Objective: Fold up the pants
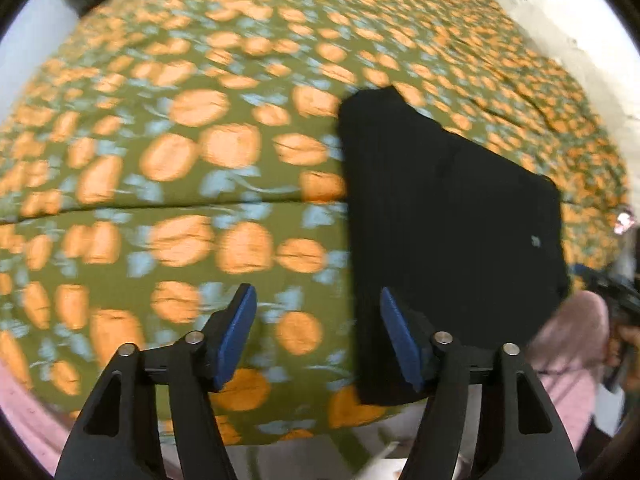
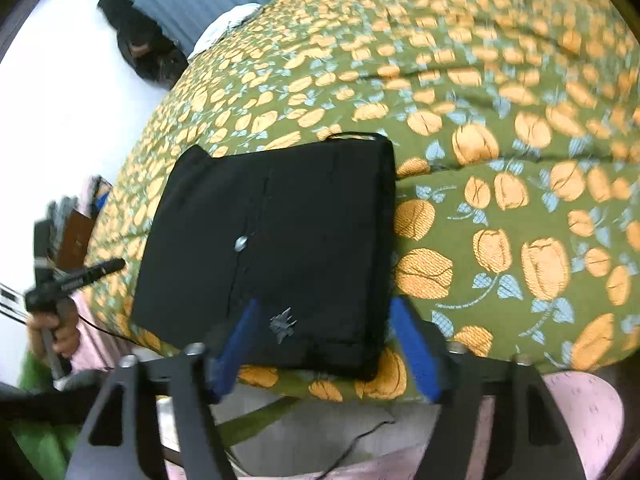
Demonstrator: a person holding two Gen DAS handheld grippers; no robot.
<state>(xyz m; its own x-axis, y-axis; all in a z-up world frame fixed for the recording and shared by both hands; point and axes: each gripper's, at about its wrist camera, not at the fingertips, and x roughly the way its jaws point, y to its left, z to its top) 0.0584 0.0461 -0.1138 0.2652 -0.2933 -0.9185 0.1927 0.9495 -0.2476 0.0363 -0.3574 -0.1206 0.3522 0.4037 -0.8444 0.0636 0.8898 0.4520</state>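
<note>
Both tongs (image 1: 316, 300) (image 2: 324, 312) wide, beside pants (image 2: 276, 240) edge

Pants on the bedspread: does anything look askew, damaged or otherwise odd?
Nothing stands out. The black pants lie folded in a compact block near the edge of the floral bedspread, and both tools, left and right, are open and empty.

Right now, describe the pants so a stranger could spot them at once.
A bedspread, olive green with orange tulips, covers the bed. Near its front edge lie the pants, folded into a compact black rectangle. They are the only plain dark patch on the flowered cloth, with a small pale mark in the middle.
</note>
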